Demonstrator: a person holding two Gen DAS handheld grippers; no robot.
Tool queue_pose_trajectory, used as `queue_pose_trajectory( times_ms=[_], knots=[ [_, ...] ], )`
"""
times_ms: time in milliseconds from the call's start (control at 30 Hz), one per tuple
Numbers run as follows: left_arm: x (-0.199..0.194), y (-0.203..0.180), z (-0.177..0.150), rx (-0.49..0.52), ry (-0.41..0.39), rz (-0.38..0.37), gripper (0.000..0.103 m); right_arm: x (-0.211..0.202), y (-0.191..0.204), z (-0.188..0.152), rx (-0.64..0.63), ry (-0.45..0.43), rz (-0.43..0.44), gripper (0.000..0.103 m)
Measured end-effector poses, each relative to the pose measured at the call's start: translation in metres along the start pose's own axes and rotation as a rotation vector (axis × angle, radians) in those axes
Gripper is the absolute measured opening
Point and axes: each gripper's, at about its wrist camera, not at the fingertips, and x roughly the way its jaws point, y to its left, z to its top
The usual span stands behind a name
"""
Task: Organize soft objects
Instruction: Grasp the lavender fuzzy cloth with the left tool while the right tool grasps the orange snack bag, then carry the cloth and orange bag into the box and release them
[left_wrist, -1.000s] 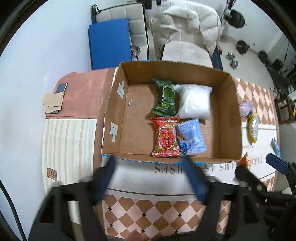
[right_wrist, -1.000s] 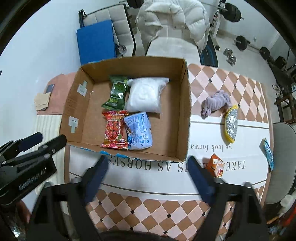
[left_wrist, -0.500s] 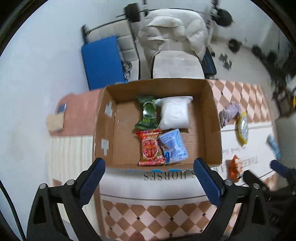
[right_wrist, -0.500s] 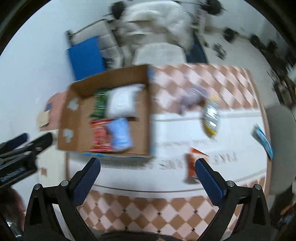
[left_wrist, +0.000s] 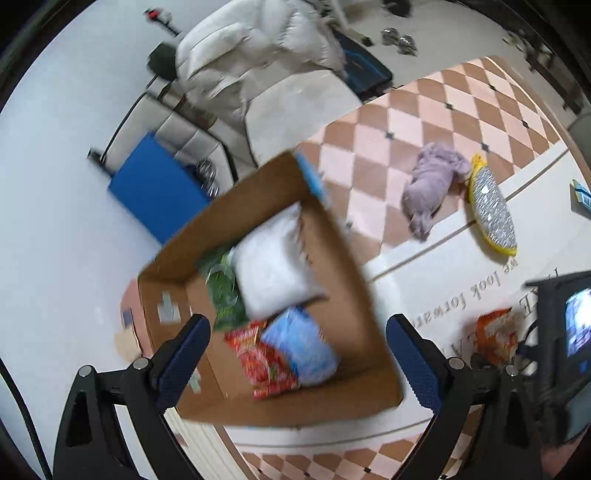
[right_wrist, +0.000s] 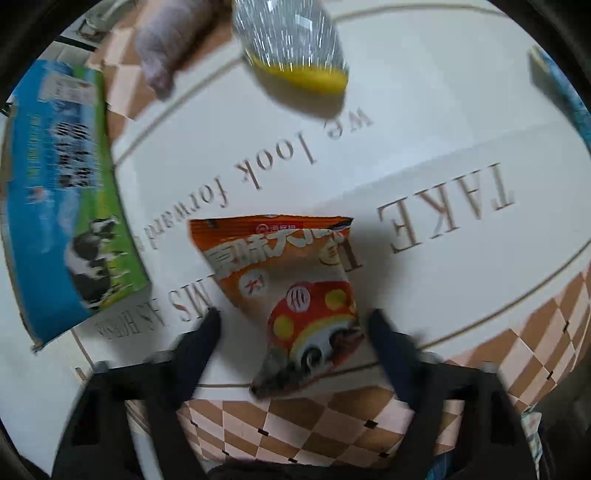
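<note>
Currently the right gripper (right_wrist: 293, 325) sits low over the table (right_wrist: 424, 147), jaws spread wide, one finger on each side of the lower part of an orange snack bag (right_wrist: 284, 280); the blur hides whether either finger touches it. That bag lies flat on the white lettered cloth, its lower end reaching the checkered border. Just beyond it, at the top of the right wrist view, are a yellow-edged silver pouch (right_wrist: 295, 40) and, to its left, a lilac cloth bundle (right_wrist: 166, 44); a printed blue-and-green side of the cardboard box (right_wrist: 62, 192) fills the left. The left gripper (left_wrist: 297, 347) hangs above the box (left_wrist: 351, 280), fingers wide apart and holding nothing. Inside the box, seen from the left wrist: a white soft pack (left_wrist: 273, 266) toward the far wall, a green packet (left_wrist: 221, 291) beside it, a red snack packet (left_wrist: 266, 365) and a pale blue pack (left_wrist: 306, 347) side by side at the near end. On the table to the right of the box, the lilac bundle (left_wrist: 432, 188) touches or nearly touches the silver pouch (left_wrist: 493, 210); the orange bag (left_wrist: 495, 336) shows near the right gripper's dark body. A small blue packet (left_wrist: 581, 194) lies at the far right edge. Left view is motion-blurred.
</note>
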Motion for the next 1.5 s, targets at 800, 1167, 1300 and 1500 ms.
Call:
queue_pose_trajectory(
  times_ms=[800, 1167, 1300, 1500],
  knots=[
    [0.144, -0.146, 0.144, 0.448, 0.226, -0.134, 0.090, -0.069, -0.108, 0.074, 0.155, -0.161, -0.064, 0.053],
    [0.101, -0.083, 0.136, 0.149, 0.209, -0.336, 0.034, -0.096, -0.068, 0.089, 0.086, -0.184, -0.062, 0.052],
    [0.056, -0.024, 0.107, -0.024, 0.137, -0.451, 0.034, -0.127, -0.034, 0.073, 0.010, -0.227, -0.037, 0.052],
    [0.010, 0.080, 0.031, -0.224, 0.036, -0.445, 0.034, -0.177, 0.049, 0.027, -0.169, -0.294, 0.042, 0.052]
  ],
)
